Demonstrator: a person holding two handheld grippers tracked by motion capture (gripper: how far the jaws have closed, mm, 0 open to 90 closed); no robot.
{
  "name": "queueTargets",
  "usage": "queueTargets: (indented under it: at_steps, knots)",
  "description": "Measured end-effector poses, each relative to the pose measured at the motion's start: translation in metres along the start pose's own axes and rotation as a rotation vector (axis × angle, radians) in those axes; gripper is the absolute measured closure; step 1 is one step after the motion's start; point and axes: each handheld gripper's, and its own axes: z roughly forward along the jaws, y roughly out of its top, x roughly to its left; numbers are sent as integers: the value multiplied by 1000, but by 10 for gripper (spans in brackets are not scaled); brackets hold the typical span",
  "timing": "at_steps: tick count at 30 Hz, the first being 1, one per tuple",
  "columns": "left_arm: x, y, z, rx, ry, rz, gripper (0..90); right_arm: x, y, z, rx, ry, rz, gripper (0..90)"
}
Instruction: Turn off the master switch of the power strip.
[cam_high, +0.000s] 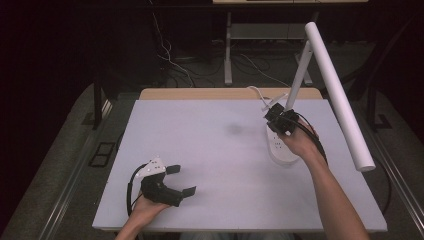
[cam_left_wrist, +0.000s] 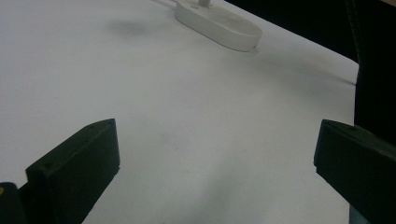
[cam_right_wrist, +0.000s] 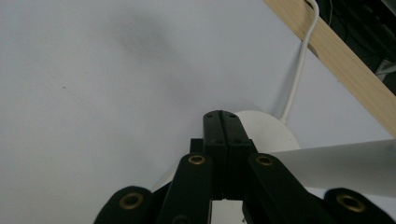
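A white desk lamp stands at the table's far right, with an oval base (cam_high: 282, 150), a slanted stem (cam_high: 299, 75) and a long tube head (cam_high: 340, 95). My right gripper (cam_high: 280, 120) is shut, its tips pointing down at the far end of the base, and I see nothing between the jaws. In the right gripper view the closed jaws (cam_right_wrist: 222, 119) lie over the round base (cam_right_wrist: 268, 130), with the stem (cam_right_wrist: 336, 165) crossing to the right. My left gripper (cam_high: 184, 180) rests open near the front left edge, nothing in it (cam_left_wrist: 215, 140); the lamp base (cam_left_wrist: 219, 25) lies far ahead of it.
A white mat (cam_high: 215, 165) covers the table, with a wooden strip (cam_high: 200, 94) along the far edge. The lamp's white cable (cam_high: 257, 92) runs off the back (cam_right_wrist: 299, 70). The tube head overhangs the right edge. Desk legs and cables stand on the floor beyond.
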Motion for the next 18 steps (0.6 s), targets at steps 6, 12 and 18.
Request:
queueTargets:
  at_steps: [6, 12, 18]
  knots:
    - [-1, 0, 2, 2, -1, 1, 0, 6, -4, -15, -30, 20, -3, 896]
    - [-1, 0, 2, 5, -2, 1, 0, 11, -12, -31, -72, 44, 8, 895]
    - [-1, 0, 2, 2, 0, -2, 0, 18, -22, -43, -115, 69, 12, 895]
